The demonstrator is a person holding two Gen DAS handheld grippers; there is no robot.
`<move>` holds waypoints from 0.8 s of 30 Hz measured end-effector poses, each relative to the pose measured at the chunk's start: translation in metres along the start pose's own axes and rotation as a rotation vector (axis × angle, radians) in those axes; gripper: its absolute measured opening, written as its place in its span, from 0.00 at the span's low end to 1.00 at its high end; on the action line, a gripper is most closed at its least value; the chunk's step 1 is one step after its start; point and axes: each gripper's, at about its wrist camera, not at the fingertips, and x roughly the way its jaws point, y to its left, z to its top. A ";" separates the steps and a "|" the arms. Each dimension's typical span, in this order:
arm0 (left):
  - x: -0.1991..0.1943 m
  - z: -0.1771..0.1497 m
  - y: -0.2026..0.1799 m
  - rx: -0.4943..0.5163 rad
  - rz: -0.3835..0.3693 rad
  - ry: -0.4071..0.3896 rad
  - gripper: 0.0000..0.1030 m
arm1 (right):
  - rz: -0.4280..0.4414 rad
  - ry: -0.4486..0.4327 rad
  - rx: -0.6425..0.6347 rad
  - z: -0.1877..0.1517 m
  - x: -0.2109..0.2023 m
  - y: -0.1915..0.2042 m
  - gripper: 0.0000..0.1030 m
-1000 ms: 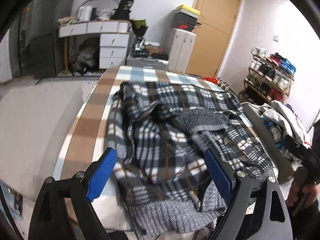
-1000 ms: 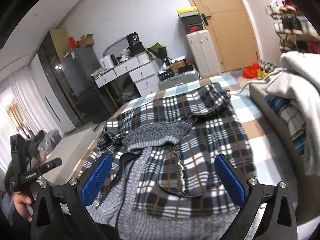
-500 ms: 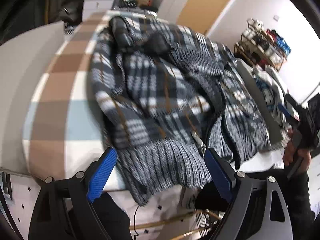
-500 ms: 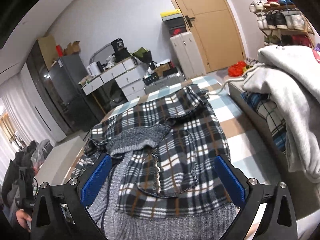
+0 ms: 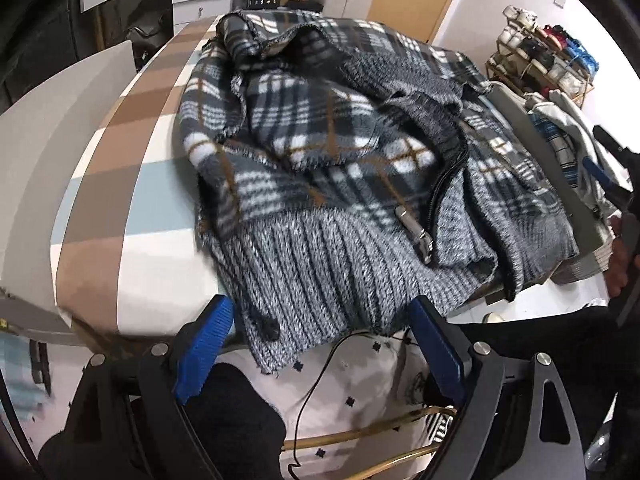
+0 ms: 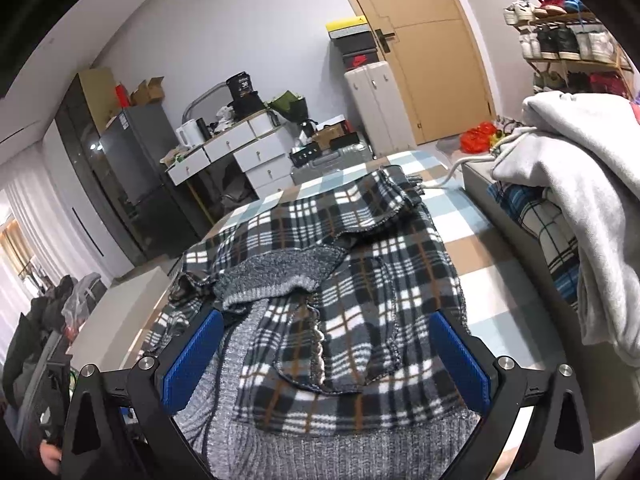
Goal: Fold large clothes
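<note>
A dark plaid fleece jacket (image 5: 320,148) with a grey ribbed knit hem (image 5: 320,276) and an unzipped zipper (image 5: 416,232) lies crumpled on the checked bed sheet (image 5: 120,184). The hem hangs over the bed's near edge. My left gripper (image 5: 320,344) is open, pointing steeply down at that hem, its blue pads (image 5: 204,354) on either side and not pressing. My right gripper (image 6: 326,360) hovers open over the jacket (image 6: 344,280) from the other side of the near edge, nothing between its pads. In the left wrist view a hand holds the right gripper (image 5: 624,196) at the right border.
A pile of clothes (image 6: 580,208) sits on a grey bench along the bed's right side. Beyond the bed are a white drawer desk (image 6: 240,152), a suitcase, a shoe rack (image 5: 540,52) and a wooden door (image 6: 432,40). A black cable (image 5: 320,372) runs on the floor below the hem.
The left gripper has tilted down and sunk toward the bed's near edge, so the hanging knit hem now lies between its fingers. The right gripper has hardly moved.
</note>
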 end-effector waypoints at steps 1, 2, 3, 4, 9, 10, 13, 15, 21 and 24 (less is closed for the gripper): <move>0.000 0.000 0.000 0.002 0.006 0.001 0.84 | -0.001 0.002 -0.001 0.000 0.000 0.000 1.00; 0.000 -0.001 0.000 0.004 0.010 -0.001 0.84 | -0.003 0.001 -0.004 0.000 0.000 0.001 1.00; 0.000 -0.001 0.000 0.001 0.009 -0.004 0.84 | -0.004 0.002 -0.005 -0.001 0.000 0.001 1.00; 0.000 -0.001 0.001 -0.004 0.003 -0.007 0.84 | -0.006 0.002 -0.006 -0.001 0.000 0.001 1.00; 0.000 0.001 -0.003 0.009 0.005 -0.035 0.84 | -0.014 0.012 -0.009 -0.001 0.003 0.002 1.00; 0.000 0.001 -0.005 0.018 0.008 -0.042 0.83 | -0.018 0.015 -0.011 -0.002 0.004 0.002 1.00; -0.001 0.001 -0.010 0.047 0.011 -0.055 0.79 | -0.025 0.024 -0.018 -0.002 0.006 0.002 1.00; -0.002 0.001 -0.012 0.060 0.002 -0.063 0.73 | -0.030 0.026 -0.025 -0.003 0.007 0.003 1.00; -0.017 0.003 -0.016 0.084 -0.180 -0.124 0.60 | -0.040 0.035 -0.039 -0.004 0.009 0.006 1.00; -0.028 0.003 -0.017 0.106 -0.265 -0.171 0.60 | -0.046 0.038 -0.044 -0.004 0.010 0.007 1.00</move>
